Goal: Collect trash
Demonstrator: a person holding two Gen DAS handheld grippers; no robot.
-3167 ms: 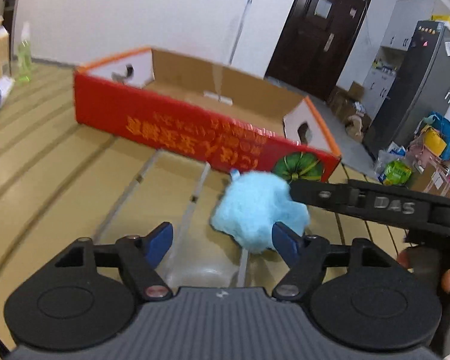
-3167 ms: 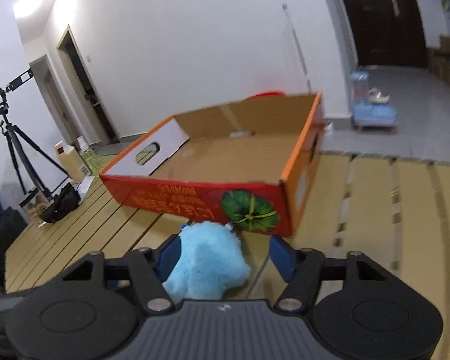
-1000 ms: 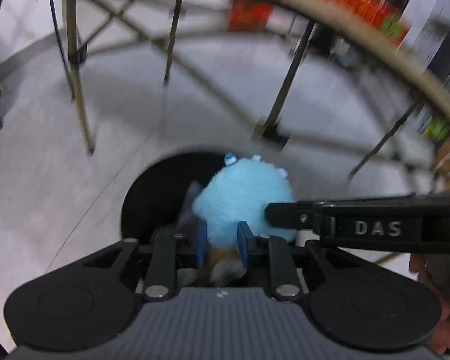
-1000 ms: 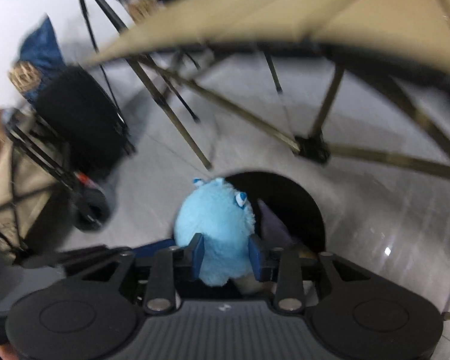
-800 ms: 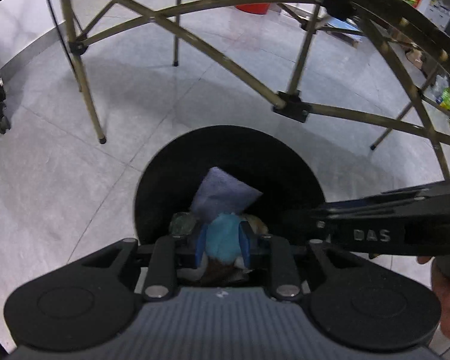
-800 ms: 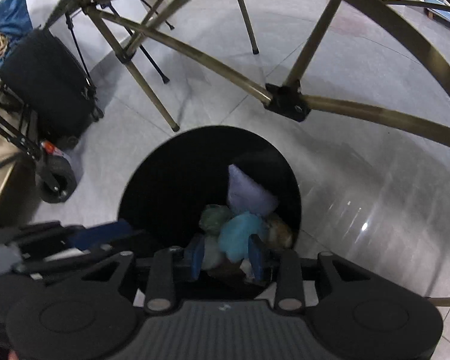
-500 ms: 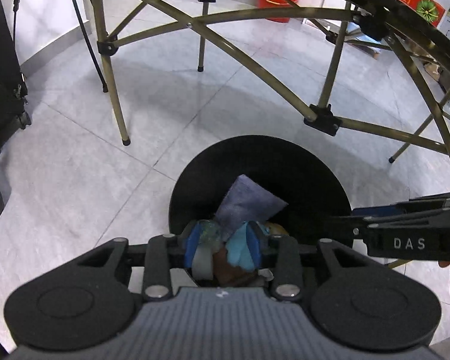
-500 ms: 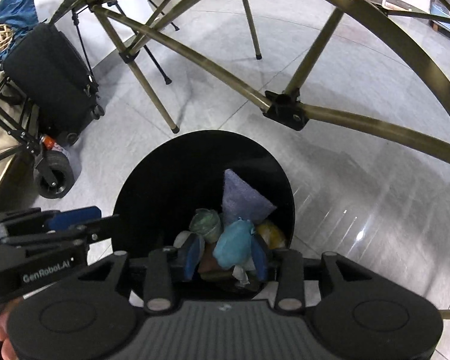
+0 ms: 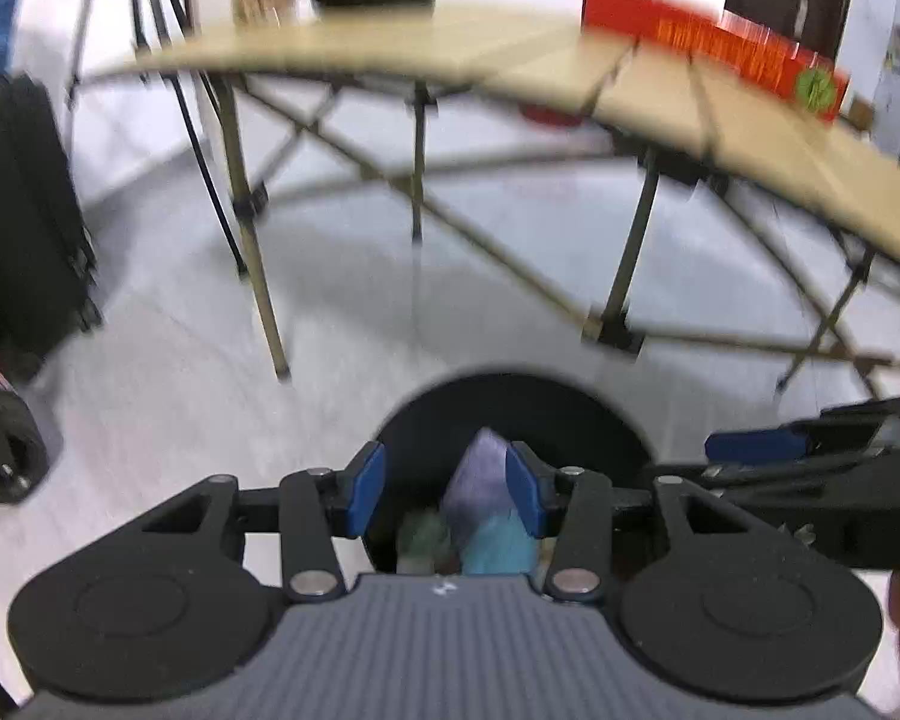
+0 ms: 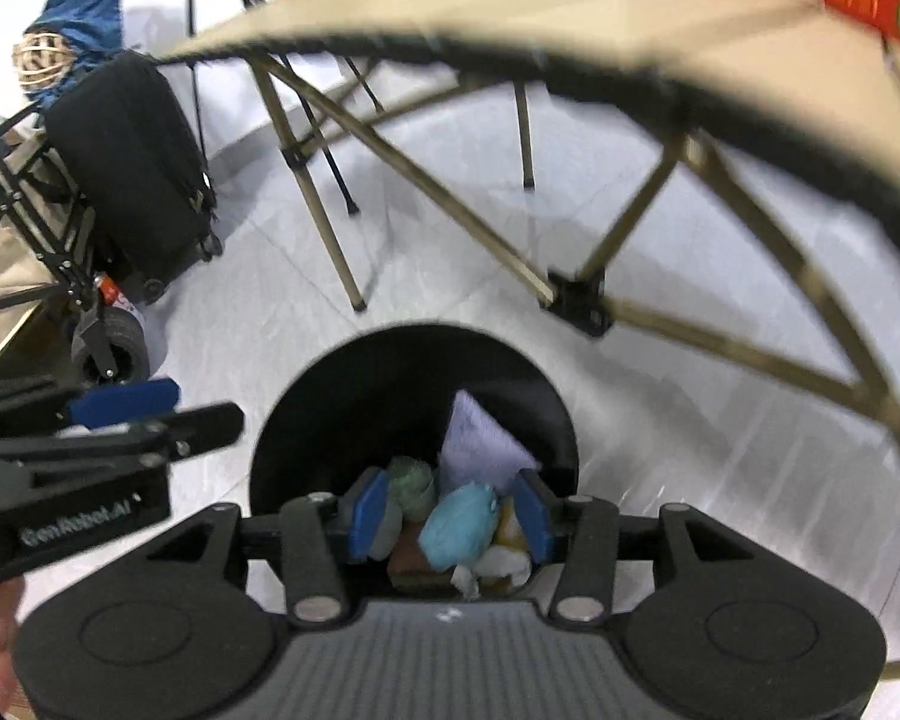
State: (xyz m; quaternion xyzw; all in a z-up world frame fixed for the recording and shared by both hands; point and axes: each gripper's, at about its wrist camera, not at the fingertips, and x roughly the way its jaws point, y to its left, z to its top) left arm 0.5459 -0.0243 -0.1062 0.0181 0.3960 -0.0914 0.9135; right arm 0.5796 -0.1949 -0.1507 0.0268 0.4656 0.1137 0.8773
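A round black trash bin stands on the grey floor beside the folding table; it also shows in the left wrist view. Inside it lie a blue fluffy toy, a lilac cloth, a green ball and other scraps. The toy and the cloth also show in the left wrist view. My left gripper is open and empty above the bin. My right gripper is open and empty above the bin. Each gripper shows at the edge of the other's view.
The folding table with crossed metal legs arches over the far side, carrying a red cardboard box. A black wheeled suitcase and a cart wheel stand at the left.
Both grippers let go of the blue toy, which now lies in the bin. Both have opened wider and tilted up, bringing the tabletop into view.
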